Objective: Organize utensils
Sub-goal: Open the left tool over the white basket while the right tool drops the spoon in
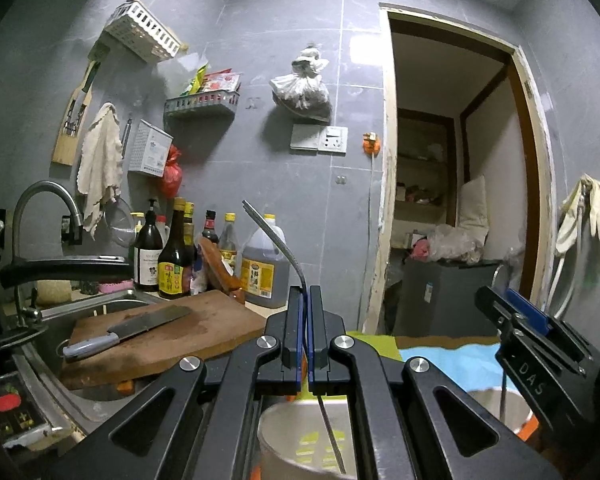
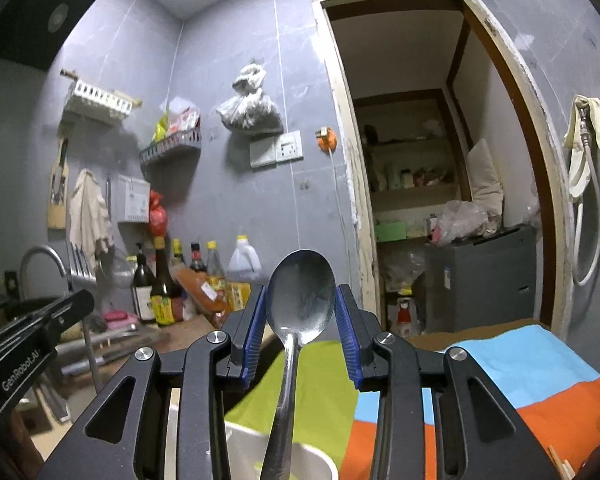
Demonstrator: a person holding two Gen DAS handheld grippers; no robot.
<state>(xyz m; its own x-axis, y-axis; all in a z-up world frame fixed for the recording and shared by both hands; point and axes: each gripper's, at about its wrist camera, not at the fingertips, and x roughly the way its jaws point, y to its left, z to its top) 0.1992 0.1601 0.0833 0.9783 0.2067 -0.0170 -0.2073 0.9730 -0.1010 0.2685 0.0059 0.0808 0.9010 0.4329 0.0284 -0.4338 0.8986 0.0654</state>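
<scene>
Spoon (image 2: pixel 300 300) bowl sits clamped between right gripper (image 2: pixel 300 320) pads — left gripper (image 1: pixel 305 328) pinches a thin metal utensil (image 1: pixel 274 240).

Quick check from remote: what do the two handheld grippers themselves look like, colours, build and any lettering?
Both look like the same build. The left gripper and right gripper have matte black linkage arms with triangular cut-outs and round silver pivot bolts; the jaws carry blue ribbed pads. White lettering shows on the sides: "GenRobot.AI" on the left one, "DAS" on the right. No cables, hands or sleeves are visible.
</scene>
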